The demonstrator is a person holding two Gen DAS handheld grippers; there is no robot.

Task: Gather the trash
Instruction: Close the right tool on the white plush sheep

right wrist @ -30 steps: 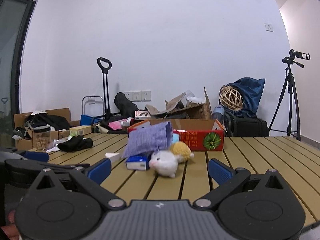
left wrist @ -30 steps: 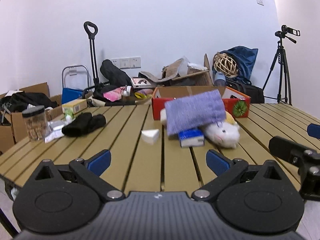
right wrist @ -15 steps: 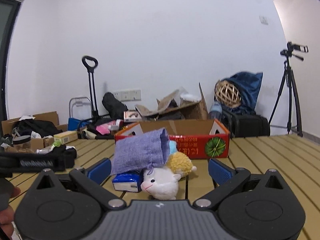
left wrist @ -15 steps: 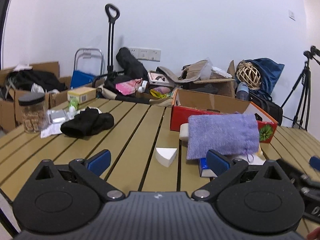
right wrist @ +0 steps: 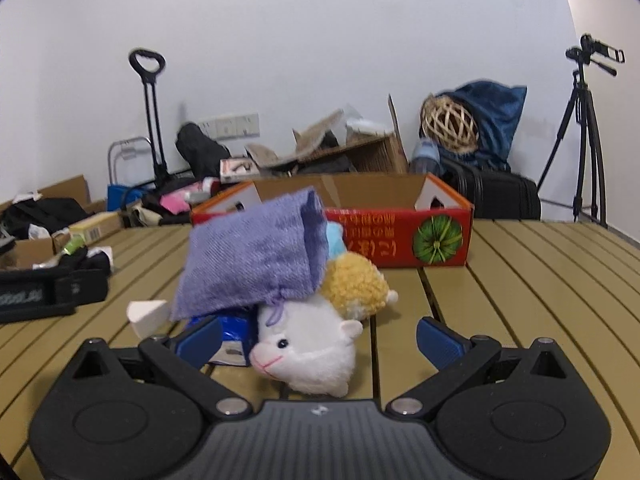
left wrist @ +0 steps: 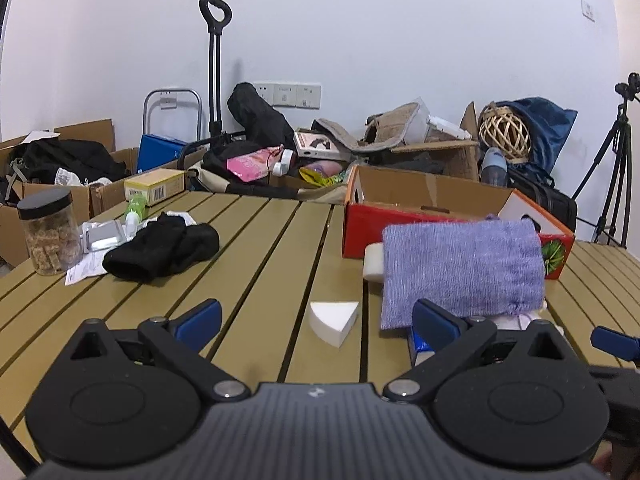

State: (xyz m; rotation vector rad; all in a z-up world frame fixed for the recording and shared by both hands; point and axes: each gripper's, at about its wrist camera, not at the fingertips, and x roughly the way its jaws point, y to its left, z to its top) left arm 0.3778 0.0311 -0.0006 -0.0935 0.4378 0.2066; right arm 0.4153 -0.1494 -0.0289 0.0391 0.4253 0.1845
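Observation:
On the slatted table, a white foam wedge (left wrist: 334, 321) lies straight ahead of my open left gripper (left wrist: 318, 318), between its fingers in view. A purple knit pouch (left wrist: 460, 270) drapes over a blue tissue pack (right wrist: 232, 330) and plush toys. My right gripper (right wrist: 319, 338) is open, and a white plush animal (right wrist: 308, 350) lies between its fingers, with a yellow plush (right wrist: 356, 284) behind it. The red cardboard box (right wrist: 400, 236) stands open beyond them. The left gripper's body (right wrist: 44, 290) shows at the far left of the right wrist view.
A black cloth (left wrist: 164, 246), a foil pack (left wrist: 102, 236), a paper slip (left wrist: 86, 268), a small green-capped bottle (left wrist: 134, 210) and a jar of snacks (left wrist: 48, 232) sit at the table's left. Boxes, bags, a trolley handle (left wrist: 216, 64) and a tripod (right wrist: 586, 136) stand beyond the table.
Both grippers have moved forward and lower over the table. The left gripper has swung left, so the foam wedge now sits between its fingers; the white plush now sits between the right fingers.

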